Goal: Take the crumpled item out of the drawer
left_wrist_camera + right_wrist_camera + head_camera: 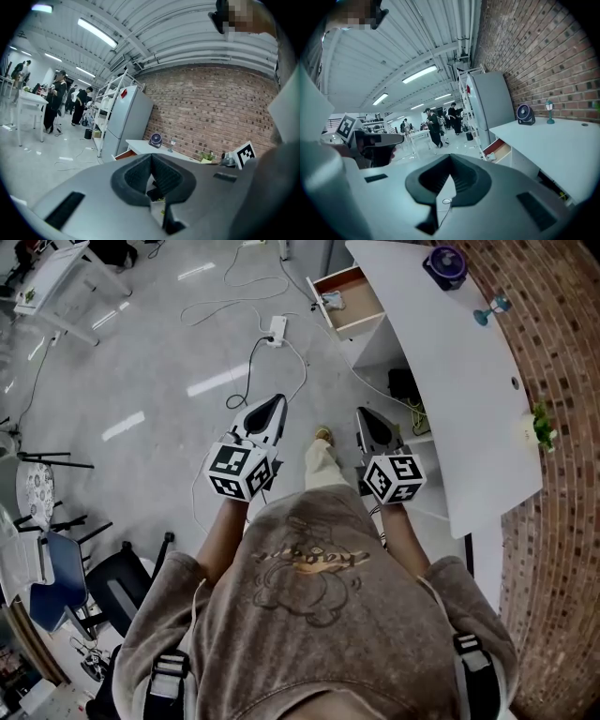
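Left tongs (pixel 277 401), right tongs (pixel 367 415): both closed, empty. Drawer (pixel 367 298) open at 12, well apart; wad (pixel 332 302) inside. Risks: my foot snags cable (pixel 251 367) at 11; closed jaws shove wad deeper.

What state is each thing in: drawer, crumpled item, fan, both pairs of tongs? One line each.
drawer: pulled open.
crumpled item: lying inside the drawer.
fan: upright on the desk; running or not, cannot tell.
left tongs: shut, empty.
right tongs: shut, empty.
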Action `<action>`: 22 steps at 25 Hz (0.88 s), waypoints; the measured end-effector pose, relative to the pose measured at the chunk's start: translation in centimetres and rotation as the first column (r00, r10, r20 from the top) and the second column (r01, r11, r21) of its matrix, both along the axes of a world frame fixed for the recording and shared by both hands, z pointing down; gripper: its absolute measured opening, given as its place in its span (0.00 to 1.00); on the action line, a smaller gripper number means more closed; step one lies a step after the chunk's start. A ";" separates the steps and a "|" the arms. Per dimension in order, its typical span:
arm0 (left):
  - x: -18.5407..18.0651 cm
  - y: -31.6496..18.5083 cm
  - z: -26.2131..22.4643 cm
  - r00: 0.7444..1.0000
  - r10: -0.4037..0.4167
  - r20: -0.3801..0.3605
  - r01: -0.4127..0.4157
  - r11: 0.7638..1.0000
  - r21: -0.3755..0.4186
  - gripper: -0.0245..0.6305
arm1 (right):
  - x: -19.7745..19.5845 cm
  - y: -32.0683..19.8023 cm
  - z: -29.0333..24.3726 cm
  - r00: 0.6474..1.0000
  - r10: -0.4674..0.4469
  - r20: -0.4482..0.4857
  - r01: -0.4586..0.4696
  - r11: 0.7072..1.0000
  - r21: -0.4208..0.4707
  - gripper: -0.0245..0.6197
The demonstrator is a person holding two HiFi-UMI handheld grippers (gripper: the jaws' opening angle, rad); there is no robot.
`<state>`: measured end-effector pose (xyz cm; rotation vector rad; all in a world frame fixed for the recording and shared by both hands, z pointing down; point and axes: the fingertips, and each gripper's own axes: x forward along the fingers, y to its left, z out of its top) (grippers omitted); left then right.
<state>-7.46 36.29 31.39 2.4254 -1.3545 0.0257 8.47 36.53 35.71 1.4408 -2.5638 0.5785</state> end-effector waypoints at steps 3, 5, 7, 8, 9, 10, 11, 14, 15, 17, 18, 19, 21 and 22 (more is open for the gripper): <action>0.4 -2.3 -0.2 1.000 -0.001 -0.003 0.001 1.000 -0.001 0.05 | 0.4 -2.6 0.0 1.000 -0.004 0.001 0.004 1.000 -0.005 0.04; 0.5 -3.9 -0.4 1.000 -0.002 -0.004 0.002 1.000 -0.003 0.05 | 0.4 -4.3 -0.2 1.000 -0.008 0.002 0.008 1.000 -0.007 0.04; 0.5 -5.6 -0.5 1.000 -0.009 -0.005 0.009 1.000 -0.008 0.05 | 0.4 -5.9 -0.3 1.000 -0.015 0.005 0.015 1.000 -0.009 0.04; 0.6 -6.4 -0.6 1.000 -0.013 -0.005 0.013 1.000 -0.009 0.05 | 0.5 -6.7 -0.4 1.000 -0.020 0.006 0.020 1.000 -0.010 0.04; 0.7 -7.2 -0.6 1.000 -0.018 -0.005 0.018 1.000 -0.010 0.05 | 0.5 -7.5 -0.4 1.000 -0.025 0.008 0.025 1.000 -0.012 0.04; 0.8 -8.0 -0.6 1.000 -0.022 -0.004 0.022 1.000 -0.011 0.05 | 0.6 -8.2 -0.4 1.000 -0.030 0.010 0.030 0.999 -0.013 0.04; 1.0 -8.7 -0.7 1.000 -0.025 -0.002 0.025 1.000 -0.012 0.05 | 0.8 -9.0 -0.4 0.999 -0.033 0.012 0.033 0.999 -0.015 0.04; 1.6 -10.9 -1.0 1.000 -0.025 0.002 0.025 1.000 -0.013 0.05 | 1.2 -11.5 -0.7 0.999 -0.038 0.016 0.038 0.999 -0.016 0.04; 1.7 -11.5 -1.1 1.000 -0.026 0.004 0.026 1.000 -0.014 0.05 | 1.3 -12.3 -0.7 0.999 -0.041 0.016 0.042 0.999 -0.014 0.04; 1.8 -12.8 -1.0 0.999 -0.034 0.006 0.035 0.999 -0.019 0.05 | 1.4 -13.8 -0.9 0.998 -0.054 0.016 0.055 0.998 -0.009 0.04; 1.9 -13.3 -1.0 0.999 -0.040 0.007 0.040 0.999 -0.021 0.05 | 1.4 -14.6 -0.9 0.998 -0.062 0.017 0.062 0.998 -0.008 0.04; 1.9 -14.0 -0.9 0.999 -0.045 0.009 0.045 0.999 -0.023 0.05 | 1.5 -15.3 -0.9 0.998 -0.068 0.018 0.068 0.998 -0.008 0.04; 2.0 -15.2 -0.9 0.999 -0.053 0.010 0.053 0.998 -0.025 0.05 | 1.5 -16.6 -0.8 0.997 -0.076 0.018 0.077 0.997 -0.011 0.04; 2.0 -15.9 -0.9 0.998 -0.056 0.009 0.056 0.998 -0.028 0.05 | 1.5 -17.3 -0.9 0.997 -0.079 0.017 0.079 0.997 -0.014 0.04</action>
